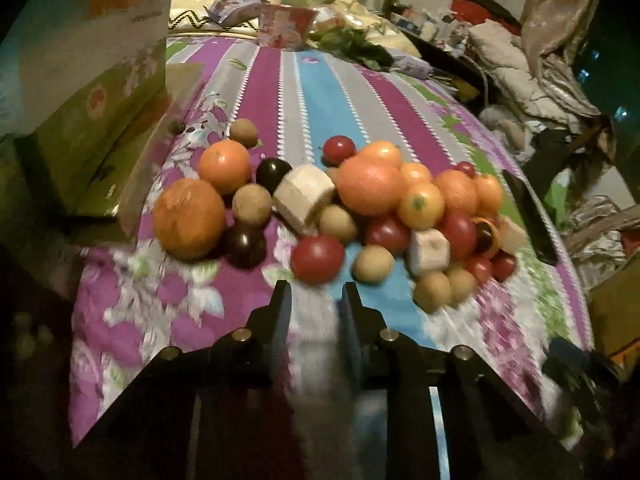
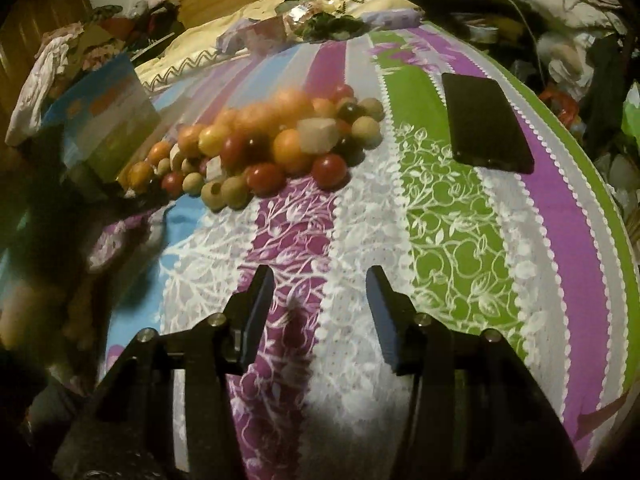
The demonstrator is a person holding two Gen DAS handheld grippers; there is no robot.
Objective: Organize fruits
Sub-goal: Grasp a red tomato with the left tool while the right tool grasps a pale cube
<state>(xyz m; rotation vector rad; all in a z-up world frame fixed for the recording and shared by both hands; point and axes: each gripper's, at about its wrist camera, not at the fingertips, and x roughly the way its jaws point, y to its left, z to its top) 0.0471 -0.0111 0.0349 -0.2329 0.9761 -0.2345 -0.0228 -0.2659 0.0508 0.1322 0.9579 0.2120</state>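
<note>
At the far left of the left wrist view an open cardboard box (image 1: 100, 120) printed in green, blue and orange stands on the striped floral bedspread (image 1: 304, 92), its flap just beside the fruit pile (image 1: 328, 204). The pile begins with a large rough orange (image 1: 189, 219), then a smoother orange (image 1: 225, 166), dark plums, brown kiwis, a pale cut block (image 1: 304, 197), a big orange-pink fruit (image 1: 370, 186), red tomatoes and small tangerines toward the right. A red tomato (image 1: 318, 259) lies nearest the left gripper (image 1: 316, 290), just beyond its tips; the fingers stand a narrow gap apart with nothing between them, and the near bedspread is blurred. In the right wrist view the same box (image 2: 108, 128) sits at left, the pile (image 2: 272, 136) beside it, and a dark phone (image 2: 486, 122) lies flat well to the right. The right gripper (image 2: 320, 276) hovers over bare bedspread (image 2: 440, 208), well apart from the fruit, its fingers spread wide and empty.
</note>
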